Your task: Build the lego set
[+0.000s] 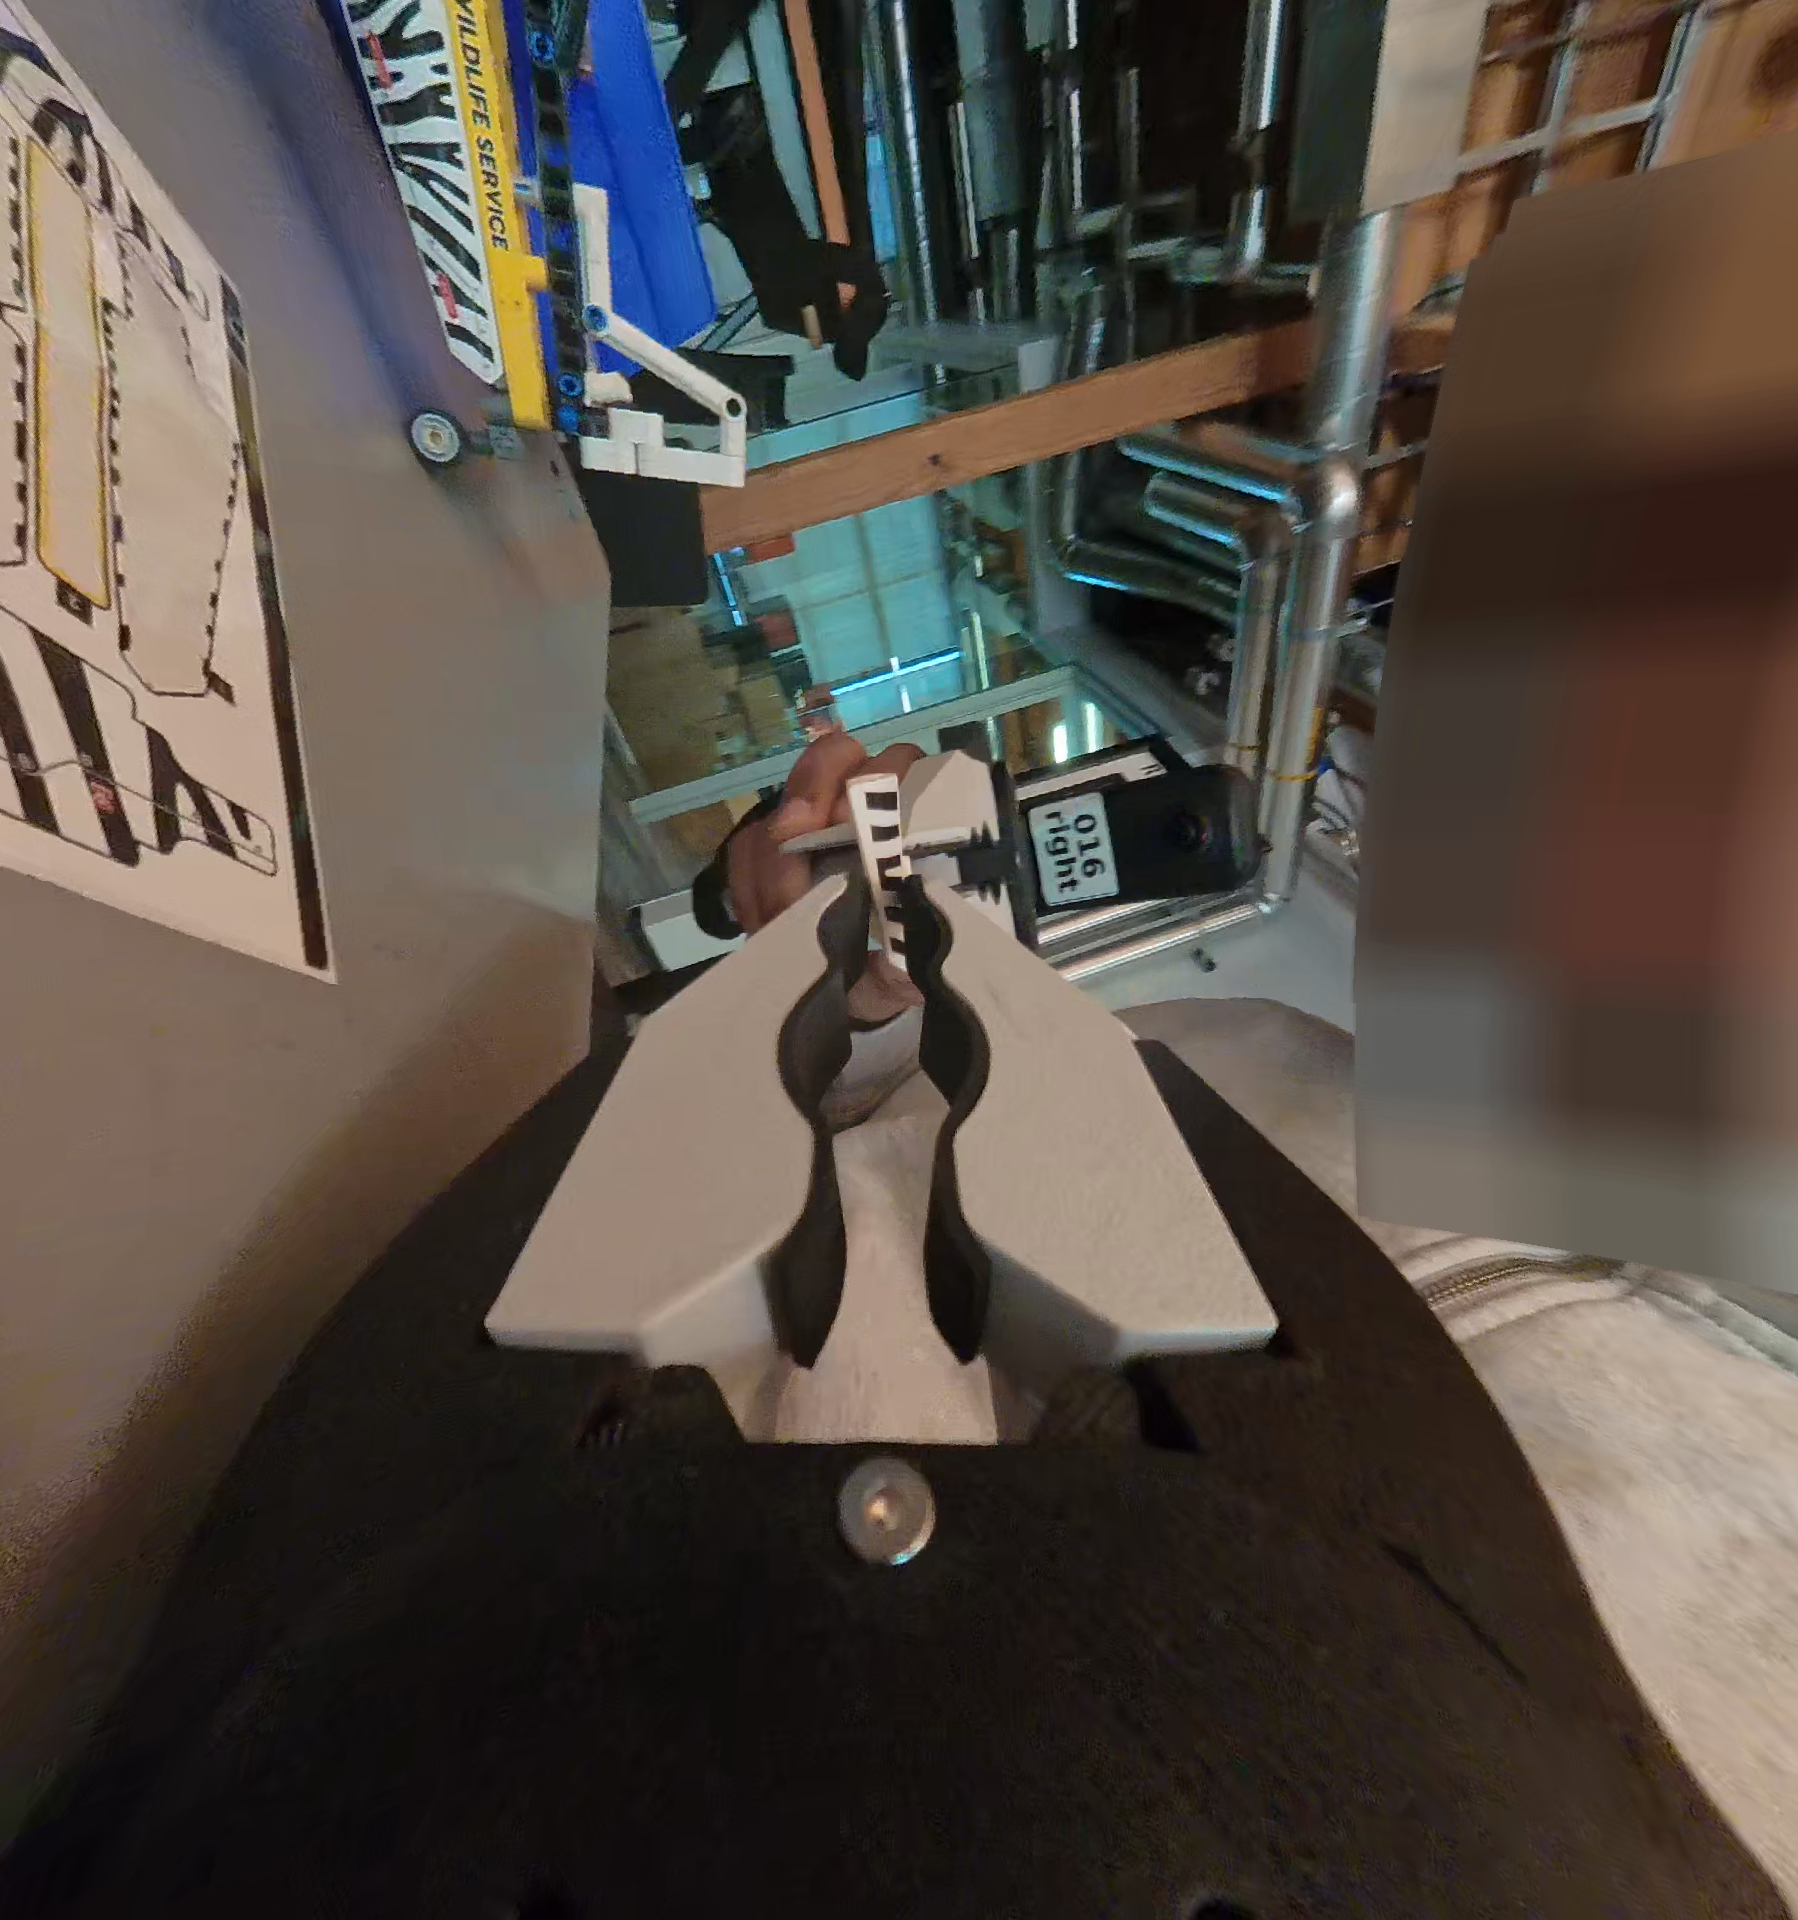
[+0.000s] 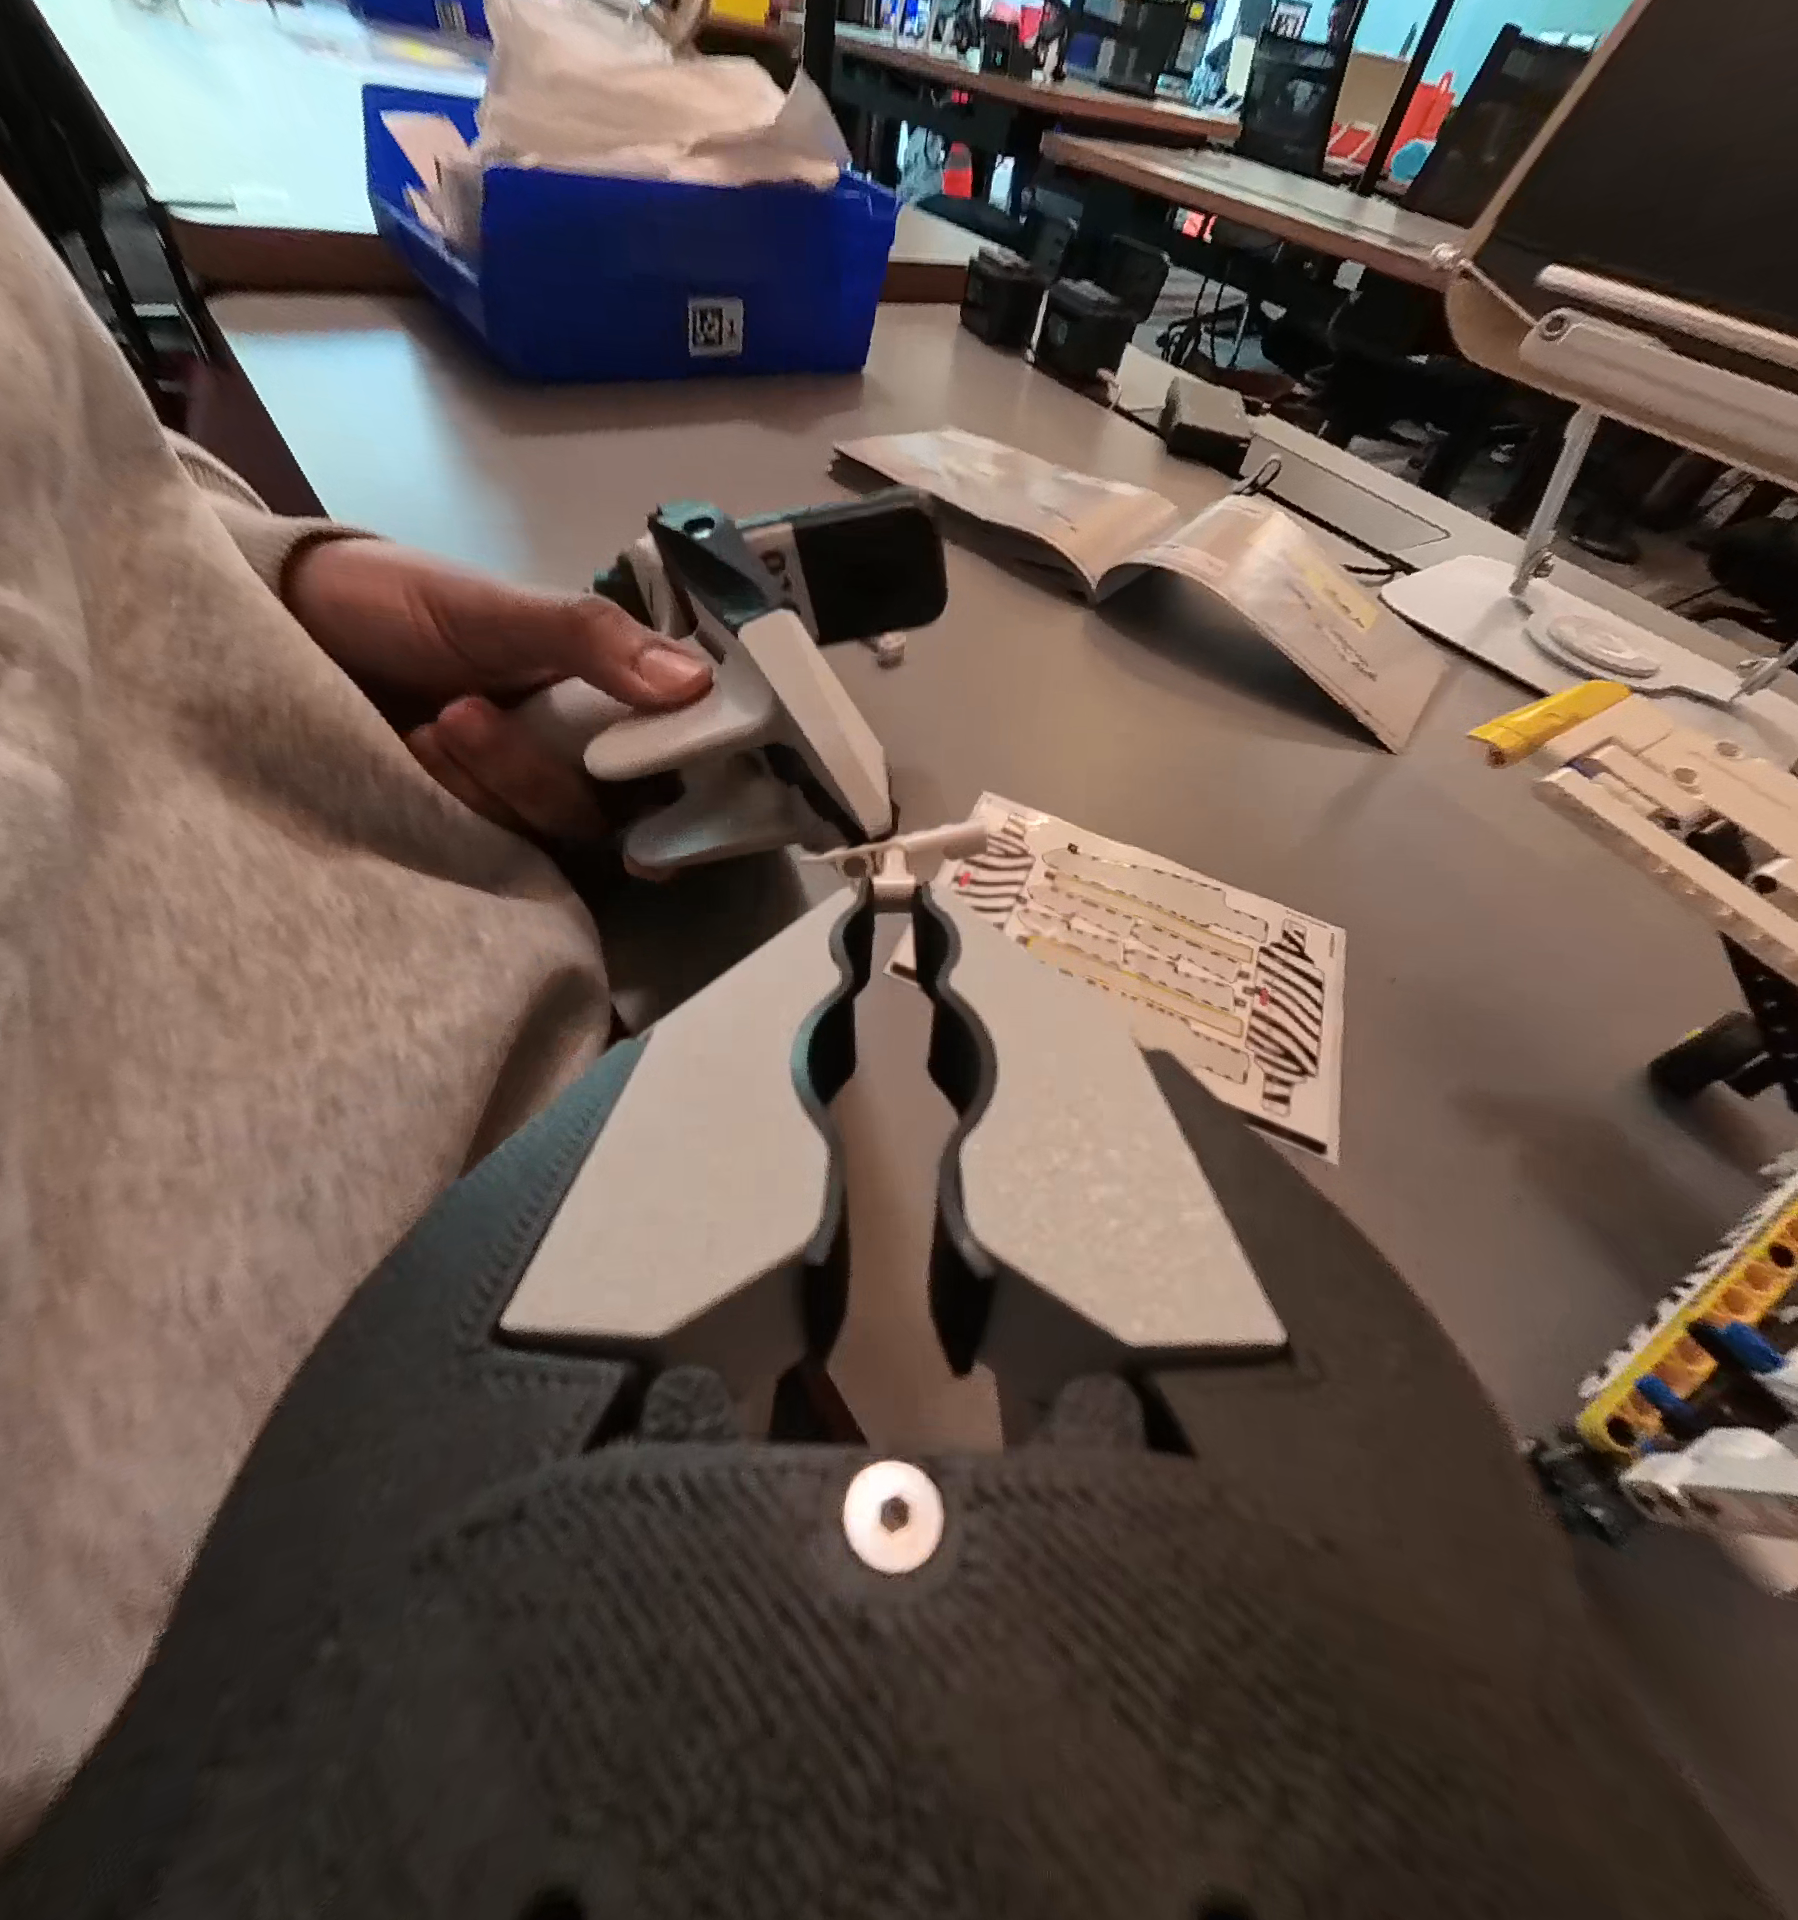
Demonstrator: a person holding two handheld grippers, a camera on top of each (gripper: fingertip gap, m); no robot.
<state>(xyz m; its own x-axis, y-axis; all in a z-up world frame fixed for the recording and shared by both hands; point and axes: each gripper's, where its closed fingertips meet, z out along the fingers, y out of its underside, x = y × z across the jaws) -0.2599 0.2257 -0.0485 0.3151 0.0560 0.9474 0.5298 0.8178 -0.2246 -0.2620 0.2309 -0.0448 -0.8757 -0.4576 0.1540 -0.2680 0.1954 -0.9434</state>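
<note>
white panel piece [image 2: 900, 854]: a thin, light, stiff lego part with a zebra-striped face, held in the air above the table [image 2: 1082, 727] between both tools.
right gripper [image 2: 887, 902]: we have it nearly closed, tips pinching the piece's small stub.
left gripper [image 1: 884, 914]: nearly closed on the striped edge.
handling: we judge it slippery and easy to twist; grip the stub, not the stickered face.
sticker sheet [image 2: 1149, 961]: flat on the table, just beyond.
blue bin [image 2: 666, 270]: far side, holds crumpled white bags.
</note>
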